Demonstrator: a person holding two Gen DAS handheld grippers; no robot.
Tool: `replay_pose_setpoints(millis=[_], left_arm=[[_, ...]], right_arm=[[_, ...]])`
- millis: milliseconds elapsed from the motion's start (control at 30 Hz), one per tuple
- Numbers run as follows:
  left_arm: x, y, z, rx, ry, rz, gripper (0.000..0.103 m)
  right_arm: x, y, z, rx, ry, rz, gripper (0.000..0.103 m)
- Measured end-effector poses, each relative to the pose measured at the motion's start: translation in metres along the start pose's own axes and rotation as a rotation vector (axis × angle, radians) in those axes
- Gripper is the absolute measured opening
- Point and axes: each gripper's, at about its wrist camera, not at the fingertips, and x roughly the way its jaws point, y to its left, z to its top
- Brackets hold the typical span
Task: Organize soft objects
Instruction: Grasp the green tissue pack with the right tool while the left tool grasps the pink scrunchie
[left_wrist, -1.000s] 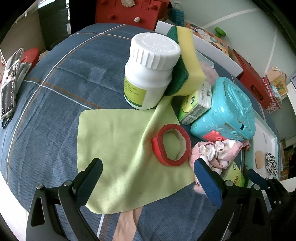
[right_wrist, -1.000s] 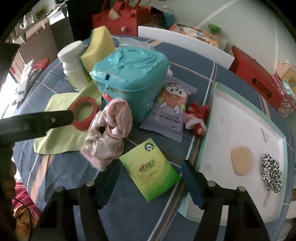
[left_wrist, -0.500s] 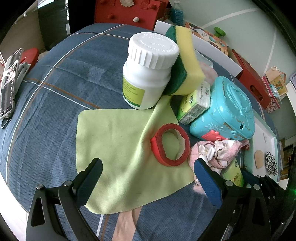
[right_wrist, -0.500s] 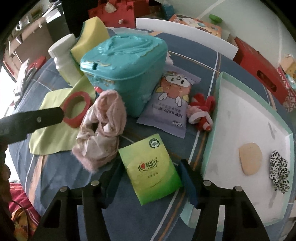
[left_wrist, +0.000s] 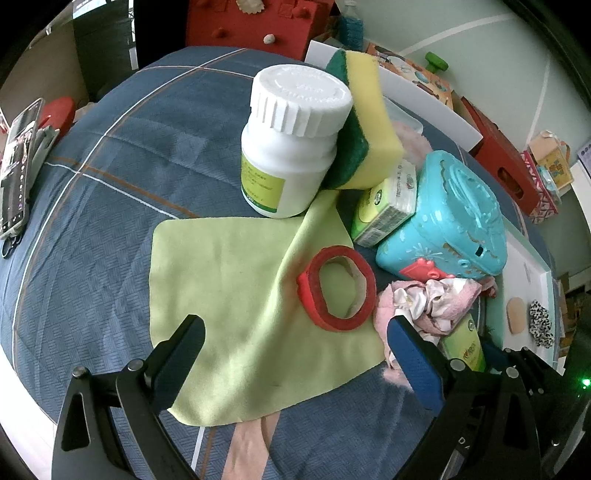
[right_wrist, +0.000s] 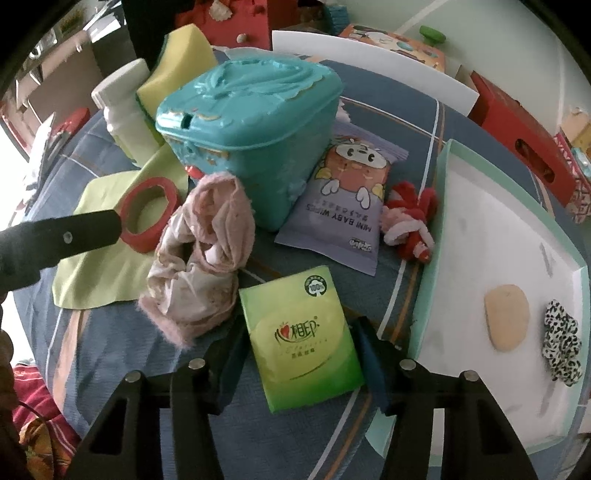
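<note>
Only the right wrist view shows the wipes pouch (right_wrist: 345, 206), rope toy (right_wrist: 408, 221).

Both tongs (left_wrist: 295, 332) (right_wrist: 299, 343) are black frames with silver screws and blue pads.

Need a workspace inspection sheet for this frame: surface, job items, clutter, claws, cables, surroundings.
Surface: blue plaid cloth, crowded.
Job's things: green tissue pack lies flat between the right claw's fingers; pink rag crumpled beside it; lime cloth spread flat; red-and-white knotted rope; sponge leaning on the white bottle. White tray holds a beige pad and a leopard scrunchie.
Clutter: teal lidded box, red tape ring, baby wipes pack.
Claws: left claw open over the lime cloth; right claw closing around the tissue pack, pads not seen pressing.
Cables: nothing seen.
Surroundings: red boxes, phone.
</note>
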Motion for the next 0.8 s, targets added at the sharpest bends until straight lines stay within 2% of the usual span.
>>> replay_pose_setpoints(millis=[200, 500, 700, 800], left_arm=[[0.0, 0.001, 0.001, -0.003, 0.008, -0.021, 0.099], [-0.006, -0.006, 0.001, 0.002, 0.011, -0.052, 0.099], [-0.004, -0.021, -0.001, 0.026, 0.008, -0.051, 0.099], [-0.002, -0.03, -0.002, 0.047, 0.009, -0.04, 0.099]], right_arm=[[-0.002, -0.007, 0.0, 0.025, -0.008, 0.034, 0.056], [-0.028, -0.022, 0.003, 0.079, -0.082, 0.086, 0.055], [-0.051, -0.037, 0.001, 0.116, -0.143, 0.079, 0.055], [-0.06, -0.05, -0.001, 0.14, -0.164, 0.034, 0.055]])
